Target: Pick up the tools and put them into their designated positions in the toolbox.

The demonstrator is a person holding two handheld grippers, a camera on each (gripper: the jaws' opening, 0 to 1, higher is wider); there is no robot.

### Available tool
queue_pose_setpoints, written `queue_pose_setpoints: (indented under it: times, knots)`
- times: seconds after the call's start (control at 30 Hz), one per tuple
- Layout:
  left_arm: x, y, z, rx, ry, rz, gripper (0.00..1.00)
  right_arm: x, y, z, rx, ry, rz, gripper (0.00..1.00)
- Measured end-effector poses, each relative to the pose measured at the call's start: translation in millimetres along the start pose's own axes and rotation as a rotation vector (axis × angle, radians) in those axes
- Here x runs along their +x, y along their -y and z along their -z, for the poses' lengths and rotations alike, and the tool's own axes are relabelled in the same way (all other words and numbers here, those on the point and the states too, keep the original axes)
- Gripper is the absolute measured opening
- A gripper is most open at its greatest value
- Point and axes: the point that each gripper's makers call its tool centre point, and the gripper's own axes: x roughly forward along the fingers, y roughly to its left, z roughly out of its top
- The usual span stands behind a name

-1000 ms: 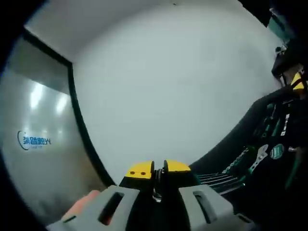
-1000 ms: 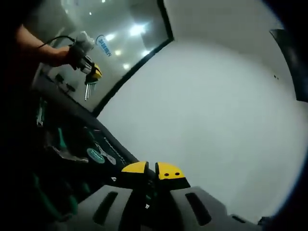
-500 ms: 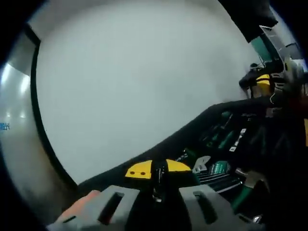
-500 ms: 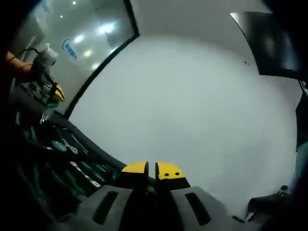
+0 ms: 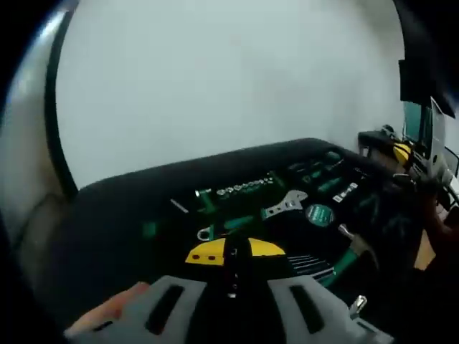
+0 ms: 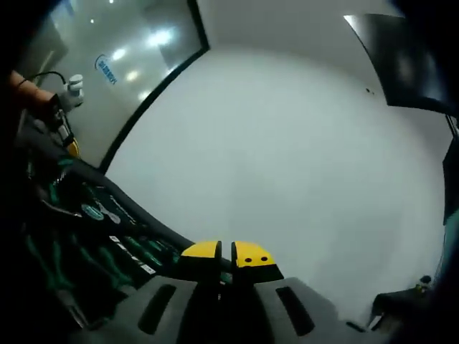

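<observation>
Toolbox [image 5: 129,215] sits open at 12 o'clock of the left gripper [image 5: 235,252], jaws pinching a thin dark tool, type unclear, likely aimed at its slot; adjustable wrench [image 5: 285,206] at 1 o'clock, green-handled hammer [image 5: 349,252] at 3 o'clock, both seated; right gripper [image 6: 231,253] jaws pressed together, nothing visibly held, toolbox at its 9 o'clock.
</observation>
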Motion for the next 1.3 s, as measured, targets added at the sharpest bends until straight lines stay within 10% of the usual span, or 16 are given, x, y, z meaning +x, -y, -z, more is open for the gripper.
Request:
queue_pose_setpoints:
  times: [0.1, 0.3, 0.6, 0.87, 0.93, 1.03, 1.1, 1.2, 1.23, 1.3]
  knots:
    - [1.7, 23.0, 11.2, 0.046, -0.036, 0.103, 0.06, 1.8, -2.9, 4.4, -0.035, -0.022, -0.007, 0.04]
    - [-22.7, -5.9, -20.3, 0.004, 0.105, -0.013, 0.09, 1.1, -5.3, 4.4, -0.035, -0.021, -0.022, 0.04]
    - [-0.6, 32.4, 33.4, 0.177, -0.117, -0.105, 0.00, 3.1, -12.4, 5.1, -0.062, -0.028, -0.042, 0.04]
    - [16.8, 32.8, 33.9, 0.189, -0.108, -0.093, 0.00, 3.6, -12.4, 8.8, -0.061, -0.040, -0.046, 0.04]
    - [13.3, 28.3, 33.2, 0.134, -0.126, -0.088, 0.00, 3.8, -13.2, 8.8, -0.067, -0.039, -0.049, 0.04]
    - [-4.8, 13.4, 18.5, -0.154, -0.036, -0.221, 0.00, 3.6, -13.6, 9.3, -0.070, -0.041, -0.051, 0.04]
    - [-9.4, 21.9, 19.8, -0.138, -0.038, -0.225, 0.02, 3.8, -13.3, 9.5, -0.070, -0.042, -0.049, 0.04]
    - [-11.1, 38.6, 57.9, 0.001, -0.243, -0.248, 0.00, 4.5, -13.3, 10.6, -0.072, -0.047, -0.049, 0.04]
    - [-6.3, 30.6, 39.8, 0.039, -0.128, -0.283, 0.00, 4.4, -13.5, 10.6, -0.072, -0.047, -0.051, 0.04]
    - [-5.5, 17.2, 43.7, 0.038, -0.171, -0.290, 0.00, 4.1, -14.5, 10.3, -0.069, -0.045, -0.057, 0.04]
